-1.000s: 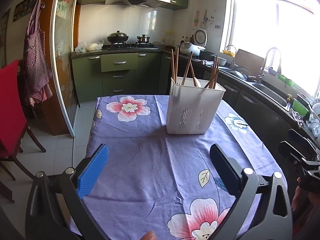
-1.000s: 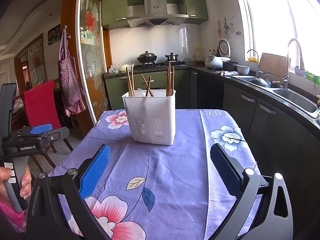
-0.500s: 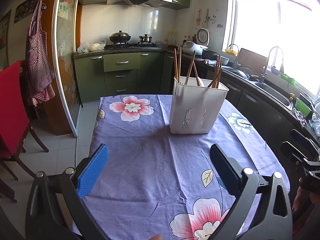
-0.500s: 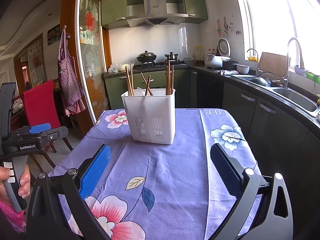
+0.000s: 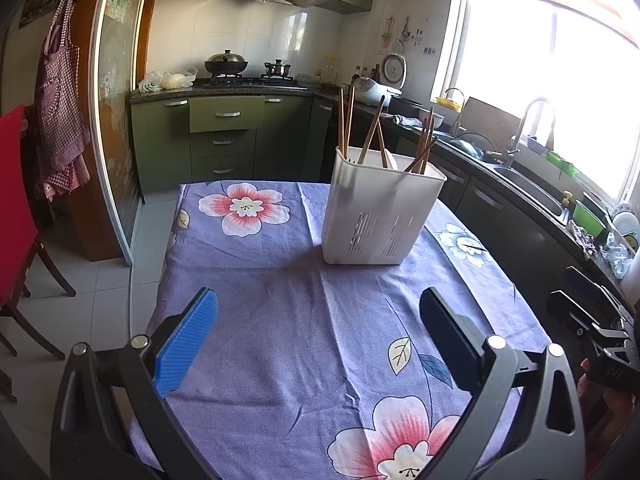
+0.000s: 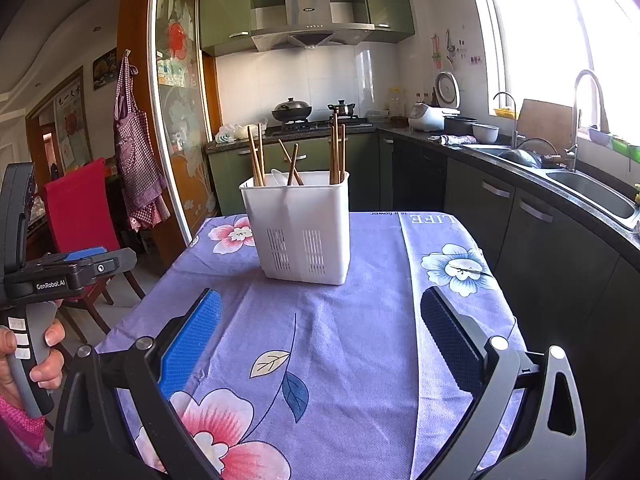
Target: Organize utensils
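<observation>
Nearest the left wrist camera, the left gripper [image 5: 318, 336] hangs over the near part of the bench [image 5: 280, 320] with its jaws spread wide and nothing between them; one blue pad [image 5: 186, 346] shows on the left finger. Only purple flowered cloth lies under it. The right gripper [image 6: 320, 336] is likewise wide apart and holds nothing, poised over the near end of the same cloth, with a leaf print and a pink flower below it.

Farther on, well apart from both grippers, the white utensil holder [image 5: 380, 208] stands upright on the cloth. From the left gripper it sits ahead and somewhat to the right; from the right gripper it sits ahead, slightly left of centre [image 6: 300, 228]. Its lower walls are slotted. Wooden chopsticks [image 6: 336, 152] stick up out of it in separate clusters, some straight and some leaning, and a pale spoon [image 6: 279, 176] shows at the rim among them.

At the left edge of the right wrist view, a hand [image 6: 28, 356] grips the handle of the other device.

Beyond the bench are green cabinets [image 5: 224, 136], a stove with a wok [image 6: 292, 111], and a sink [image 6: 592, 188] under the bright window.
</observation>
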`<action>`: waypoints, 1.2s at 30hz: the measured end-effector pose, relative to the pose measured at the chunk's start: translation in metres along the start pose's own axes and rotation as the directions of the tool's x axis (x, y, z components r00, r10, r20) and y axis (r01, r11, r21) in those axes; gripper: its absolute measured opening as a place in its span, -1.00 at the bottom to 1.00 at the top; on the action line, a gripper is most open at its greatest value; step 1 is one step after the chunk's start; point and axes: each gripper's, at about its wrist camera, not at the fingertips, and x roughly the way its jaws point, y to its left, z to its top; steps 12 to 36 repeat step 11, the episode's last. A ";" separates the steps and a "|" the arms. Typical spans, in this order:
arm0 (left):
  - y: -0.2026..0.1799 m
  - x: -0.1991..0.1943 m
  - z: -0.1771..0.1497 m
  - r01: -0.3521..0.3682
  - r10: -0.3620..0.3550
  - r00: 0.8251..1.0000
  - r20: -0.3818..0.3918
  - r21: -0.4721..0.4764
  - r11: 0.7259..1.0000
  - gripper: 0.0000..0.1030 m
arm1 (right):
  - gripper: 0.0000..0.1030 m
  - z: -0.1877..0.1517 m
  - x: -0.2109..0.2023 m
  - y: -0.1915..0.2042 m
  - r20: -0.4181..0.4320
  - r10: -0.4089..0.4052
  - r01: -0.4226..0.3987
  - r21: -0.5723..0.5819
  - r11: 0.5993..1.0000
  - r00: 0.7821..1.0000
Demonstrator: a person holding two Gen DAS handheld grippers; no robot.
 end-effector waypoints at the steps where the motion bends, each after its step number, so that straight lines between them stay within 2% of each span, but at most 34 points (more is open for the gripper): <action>1: 0.000 0.002 0.000 -0.003 0.003 1.000 -0.009 0.001 1.000 0.87 | 0.91 0.000 0.001 0.000 -0.002 0.001 -0.001 0.001 1.000 1.000; 11: 0.004 0.010 -0.001 -0.065 0.065 0.997 -0.040 0.001 0.998 0.87 | 0.91 -0.002 0.002 0.001 -0.008 -0.002 0.002 0.004 1.000 1.000; 36: 0.004 0.010 -0.001 -0.065 0.065 0.997 -0.040 0.001 0.998 0.87 | 0.91 -0.002 0.002 0.001 -0.008 -0.002 0.002 0.004 1.000 1.000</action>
